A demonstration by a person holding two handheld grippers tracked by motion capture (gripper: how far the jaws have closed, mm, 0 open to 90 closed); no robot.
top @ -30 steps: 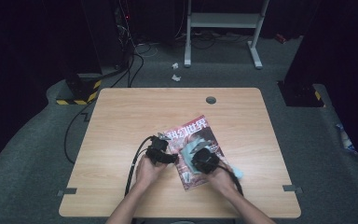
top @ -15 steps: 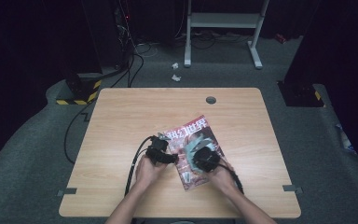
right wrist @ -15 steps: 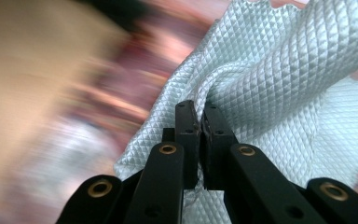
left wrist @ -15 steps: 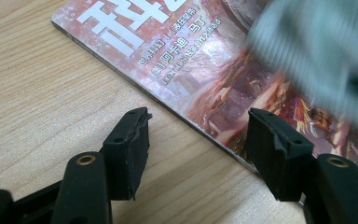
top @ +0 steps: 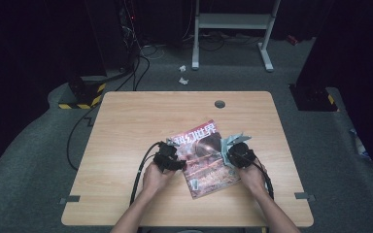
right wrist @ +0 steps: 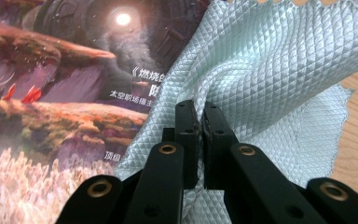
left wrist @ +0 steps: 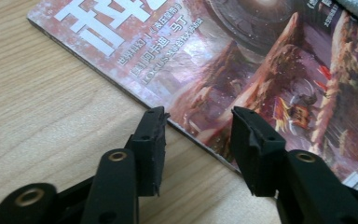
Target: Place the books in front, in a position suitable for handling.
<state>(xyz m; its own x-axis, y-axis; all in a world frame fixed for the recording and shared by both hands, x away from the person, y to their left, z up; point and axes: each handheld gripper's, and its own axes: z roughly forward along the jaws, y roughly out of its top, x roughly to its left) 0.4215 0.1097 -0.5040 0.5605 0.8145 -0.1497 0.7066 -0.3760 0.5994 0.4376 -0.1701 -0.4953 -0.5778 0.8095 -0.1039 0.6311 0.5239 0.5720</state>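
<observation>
A magazine (top: 205,160) with a reddish sci-fi cover lies tilted on the wooden table (top: 126,126). My left gripper (top: 171,158) rests at the magazine's left edge; in the left gripper view it (left wrist: 198,126) stands open, its jaws straddling the spine of the magazine (left wrist: 261,60). My right gripper (top: 234,151) sits at the magazine's right edge, shut on a pale green waffle-weave cloth (top: 232,141). In the right gripper view the cloth (right wrist: 265,70) bunches up around the closed gripper (right wrist: 199,116) and drapes over part of the cover (right wrist: 51,84).
A round cable hole (top: 219,104) sits near the table's far edge. Black cables (top: 141,170) trail from both grippers toward the near edge. Beyond the table are a dark floor, a white stand (top: 233,24) and a yellow-black striped block (top: 80,103).
My right gripper has slid rightward across the cover to the magazine's right edge, dragging the cloth with it. The left gripper has stayed put.
</observation>
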